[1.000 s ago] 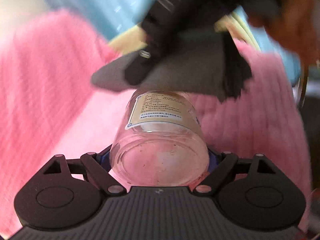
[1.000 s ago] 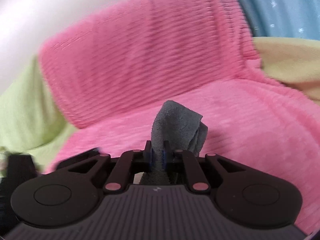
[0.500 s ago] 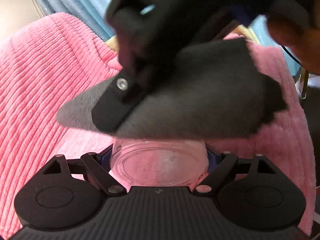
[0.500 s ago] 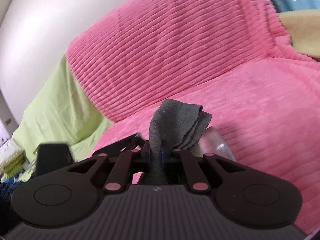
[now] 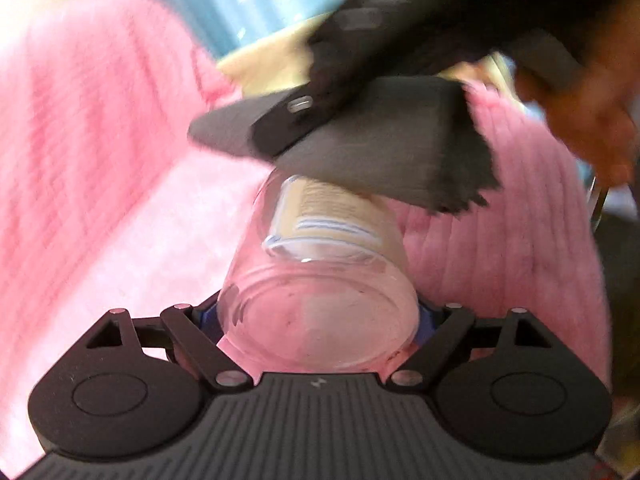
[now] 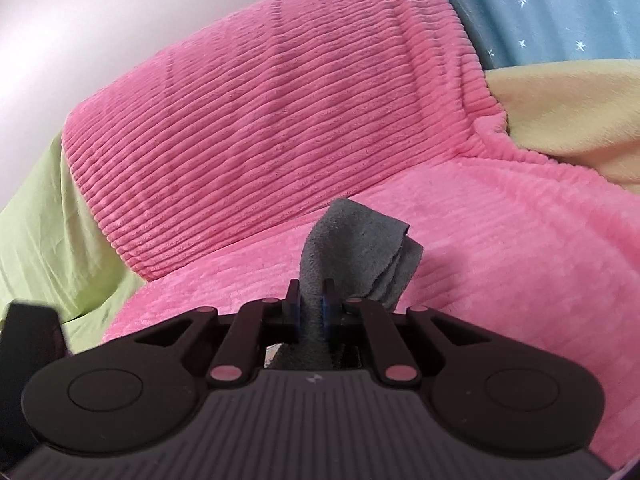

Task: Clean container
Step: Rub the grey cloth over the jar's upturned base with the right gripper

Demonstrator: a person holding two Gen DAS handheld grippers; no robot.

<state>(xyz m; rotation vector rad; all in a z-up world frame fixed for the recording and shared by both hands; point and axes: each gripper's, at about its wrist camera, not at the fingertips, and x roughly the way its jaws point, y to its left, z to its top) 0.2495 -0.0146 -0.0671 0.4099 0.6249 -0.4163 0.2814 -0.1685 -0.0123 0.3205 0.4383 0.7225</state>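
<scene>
A clear glass jar (image 5: 320, 276) with a beige label lies base toward the left wrist camera, and my left gripper (image 5: 318, 320) is shut on its bottom end. My right gripper (image 6: 312, 300) is shut on a folded grey cloth (image 6: 356, 248). In the left wrist view that grey cloth (image 5: 384, 152) rests on the far upper end of the jar, with the black body of the right gripper above it. The jar's mouth is hidden behind the cloth. A person's hand (image 5: 588, 120) shows at the upper right.
A pink ribbed blanket (image 6: 280, 112) covers the sofa seat and backrest all around. A green sheet (image 6: 44, 216) lies at the left, a yellow cloth (image 6: 568, 108) at the right, and a blue starred curtain (image 6: 540, 8) hangs behind.
The cloth and right gripper pulled back from covering most of the jar to its far end, so the label shows again. The jar stays in my left gripper.
</scene>
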